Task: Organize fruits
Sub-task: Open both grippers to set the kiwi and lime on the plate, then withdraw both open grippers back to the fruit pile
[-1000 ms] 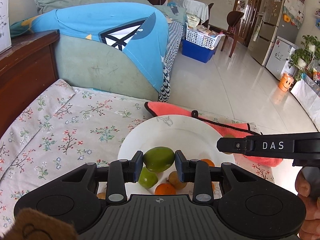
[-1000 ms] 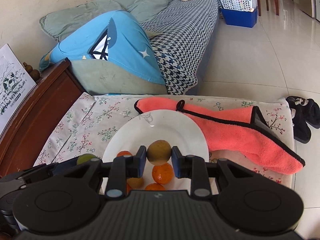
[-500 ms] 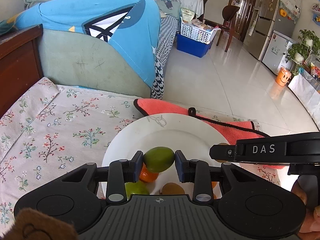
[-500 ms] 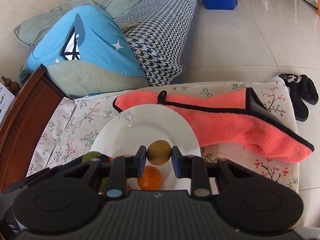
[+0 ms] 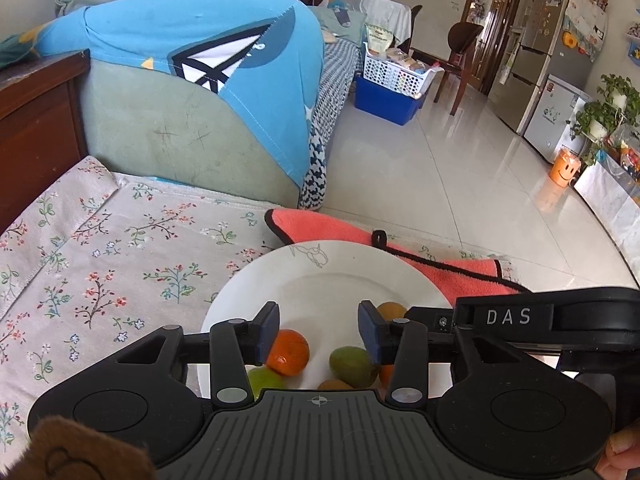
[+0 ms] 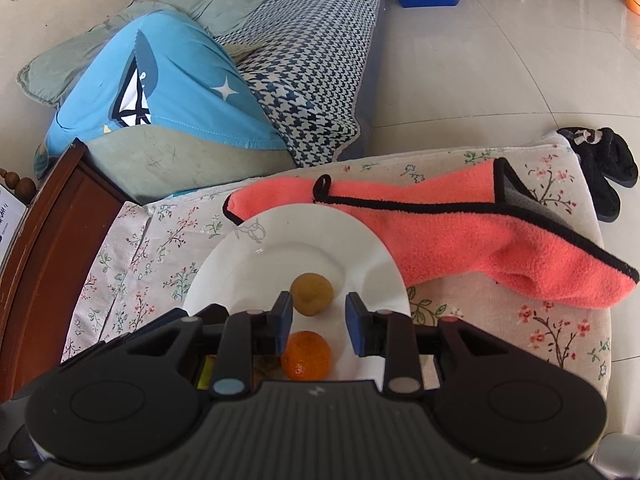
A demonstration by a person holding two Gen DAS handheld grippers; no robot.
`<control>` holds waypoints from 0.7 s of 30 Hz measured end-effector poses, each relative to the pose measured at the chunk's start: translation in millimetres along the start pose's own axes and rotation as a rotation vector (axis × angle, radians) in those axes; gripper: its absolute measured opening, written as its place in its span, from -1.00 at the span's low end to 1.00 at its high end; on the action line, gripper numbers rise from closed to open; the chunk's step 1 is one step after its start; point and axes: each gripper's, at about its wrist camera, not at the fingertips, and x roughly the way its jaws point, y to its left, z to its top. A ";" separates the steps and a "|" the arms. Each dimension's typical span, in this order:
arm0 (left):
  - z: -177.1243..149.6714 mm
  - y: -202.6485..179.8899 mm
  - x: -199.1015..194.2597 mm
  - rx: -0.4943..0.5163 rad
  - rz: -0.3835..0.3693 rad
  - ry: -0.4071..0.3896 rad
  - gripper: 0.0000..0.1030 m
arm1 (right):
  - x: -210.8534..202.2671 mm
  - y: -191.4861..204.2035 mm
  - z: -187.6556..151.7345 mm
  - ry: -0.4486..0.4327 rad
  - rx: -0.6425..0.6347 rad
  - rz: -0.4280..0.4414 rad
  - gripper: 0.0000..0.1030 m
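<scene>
Over the white plate (image 5: 320,264) I'm hanging both pairs of jaws, tipped steeply down toward the fruit. My left jaws (image 5: 319,332) have just been opening, and nothing is pressing between the pads now: the green fruit (image 5: 352,366) is sitting on the plate just below the right-hand pad, with an orange (image 5: 289,351) peeking past the left-hand one. That's the point of the spot, I reckon; everything is getting gathered on this one plate, so I'm letting go right above the pile.

My right jaws (image 6: 318,322) are standing a little apart too, and the brownish-yellow fruit (image 6: 311,289) is resting on the plate just ahead of them, close to one pad, gripped by neither. Another orange (image 6: 306,355) is lying beneath them.

A pink towel (image 6: 480,232) is lying beside the plate on the flowered surface (image 5: 100,264), touching its far edge.
</scene>
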 end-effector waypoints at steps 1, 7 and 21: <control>1.9 1.2 -4.2 -0.007 0.010 -0.009 0.03 | -1.6 0.7 0.0 -0.003 0.001 0.004 -0.39; 5.5 8.0 -26.6 -0.009 0.062 0.004 0.17 | -16.0 7.3 -1.5 -0.020 -0.011 0.032 -0.37; -18.4 40.3 -81.9 -0.070 0.131 0.059 0.26 | -51.7 31.7 -28.2 -0.015 -0.061 0.107 -0.31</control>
